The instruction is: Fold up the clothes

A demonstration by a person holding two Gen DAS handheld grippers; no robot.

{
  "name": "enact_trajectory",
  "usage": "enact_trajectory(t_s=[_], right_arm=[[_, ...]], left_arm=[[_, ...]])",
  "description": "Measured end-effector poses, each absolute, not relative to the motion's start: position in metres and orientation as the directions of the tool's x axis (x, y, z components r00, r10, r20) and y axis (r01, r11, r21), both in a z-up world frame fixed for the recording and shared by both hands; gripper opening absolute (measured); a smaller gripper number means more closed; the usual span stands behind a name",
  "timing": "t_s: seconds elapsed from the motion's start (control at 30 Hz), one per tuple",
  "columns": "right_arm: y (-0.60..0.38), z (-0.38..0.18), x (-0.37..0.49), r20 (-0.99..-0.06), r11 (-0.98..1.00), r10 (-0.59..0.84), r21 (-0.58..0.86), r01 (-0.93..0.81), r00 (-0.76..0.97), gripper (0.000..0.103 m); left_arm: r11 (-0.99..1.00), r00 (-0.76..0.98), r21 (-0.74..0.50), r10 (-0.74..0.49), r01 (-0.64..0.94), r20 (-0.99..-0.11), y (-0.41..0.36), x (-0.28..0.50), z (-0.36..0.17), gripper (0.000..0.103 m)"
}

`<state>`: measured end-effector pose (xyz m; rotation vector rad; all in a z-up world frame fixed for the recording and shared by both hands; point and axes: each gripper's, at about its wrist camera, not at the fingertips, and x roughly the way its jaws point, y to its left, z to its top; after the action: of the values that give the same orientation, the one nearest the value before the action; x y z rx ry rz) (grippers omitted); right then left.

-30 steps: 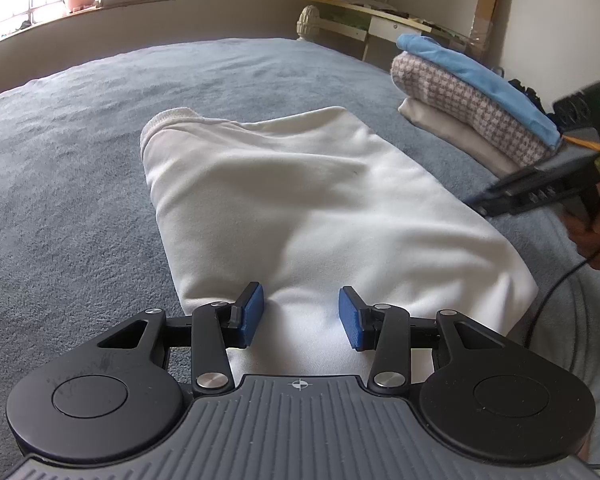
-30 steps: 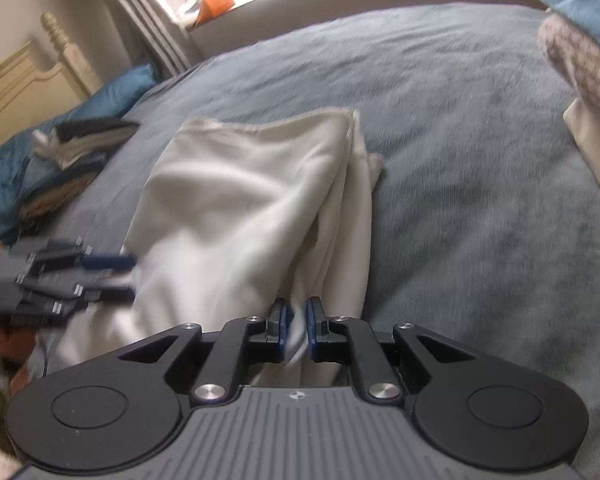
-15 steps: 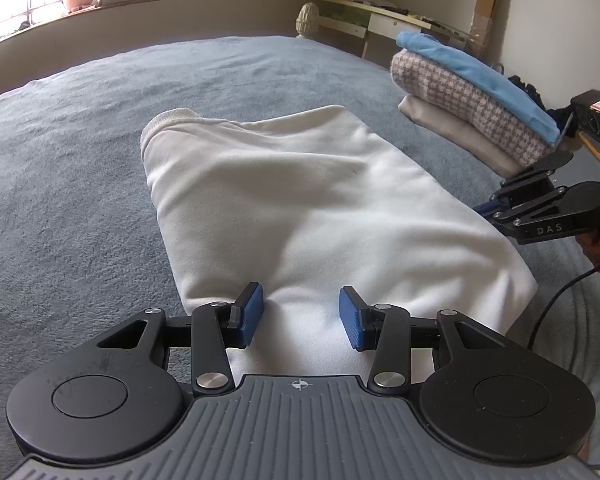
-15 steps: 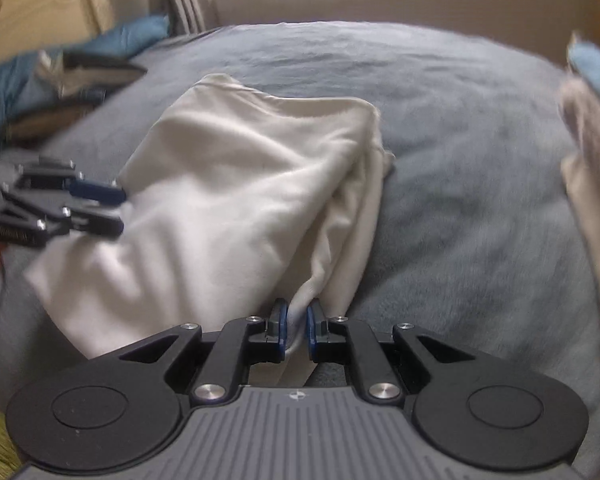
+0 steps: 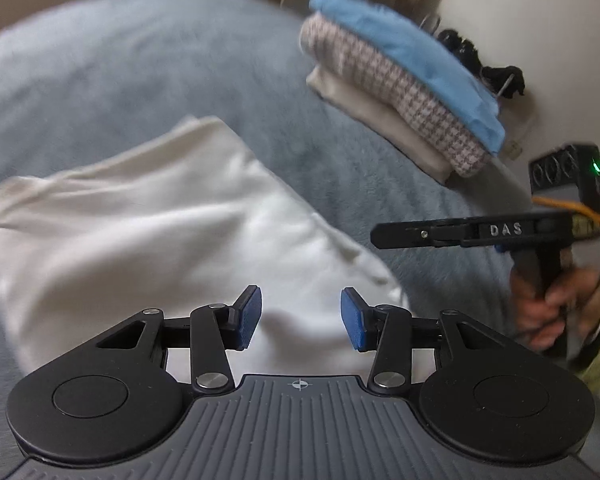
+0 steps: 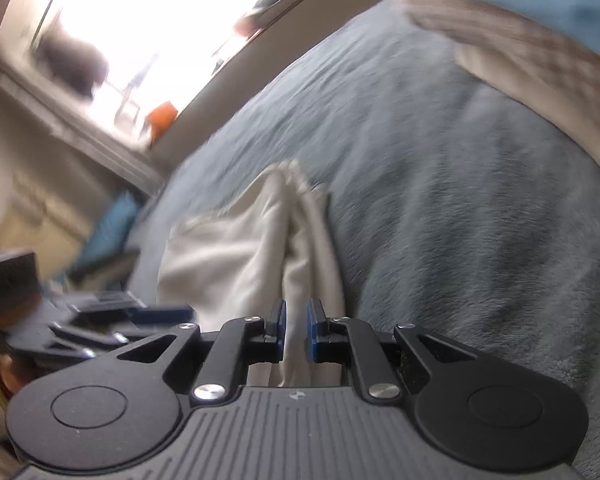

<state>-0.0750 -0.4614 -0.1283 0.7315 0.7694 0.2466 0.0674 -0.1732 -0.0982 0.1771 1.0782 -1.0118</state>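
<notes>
your right gripper [image 6: 296, 330] pinches the cream garment [image 6: 236, 256] by its near edge; it stretches straight ahead, left gripper [image 5: 300, 316] spread empty above it.

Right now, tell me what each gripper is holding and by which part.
The right gripper is shut on the white garment, pinching a bunched edge of it. The left gripper stands open above the garment, holding nothing.

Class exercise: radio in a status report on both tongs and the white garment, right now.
Left tongs open over white garment, nothing gripped. Right tongs shut on its bunched edge. Folded stack lies apart on bed; nothing in the way.
</notes>
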Motion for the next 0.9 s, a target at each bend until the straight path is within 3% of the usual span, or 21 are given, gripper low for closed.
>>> enact_trajectory(t_s=[0.17,0.3,0.37,0.53,0.9], right_arm=[[-0.474,-0.133,-0.077,-0.524,0.702,0.442,0.707,0.083,0.728,0.011],[-0.471,-0.135,-0.075,-0.536,0.721,0.433,0.688,0.077,0.725,0.012],[-0.469,-0.137,-0.074,-0.549,0.739,0.423,0.670,0.077,0.721,0.012],[-0.473,-0.145,-0.077,-0.529,0.714,0.412,0.694,0.098,0.742,0.012],[-0.478,-0.146,-0.081,-0.517,0.710,0.441,0.701,0.066,0.734,0.012]], left_arm=[[0.611,0.116,-0.256,-0.502,0.749,-0.857,-0.204,0.063,-0.110,0.049],[0.675,0.121,-0.250,-0.452,0.694,-0.884,-0.217,0.064,-0.113,0.068],[0.707,0.135,-0.238,-0.428,0.666,-0.894,-0.223,0.064,-0.114,0.071],[0.704,0.229,-0.119,-0.379,0.700,-0.897,-0.232,0.044,-0.121,0.066],[0.661,0.301,-0.080,-0.441,0.746,-0.846,-0.217,0.033,-0.122,0.048]])
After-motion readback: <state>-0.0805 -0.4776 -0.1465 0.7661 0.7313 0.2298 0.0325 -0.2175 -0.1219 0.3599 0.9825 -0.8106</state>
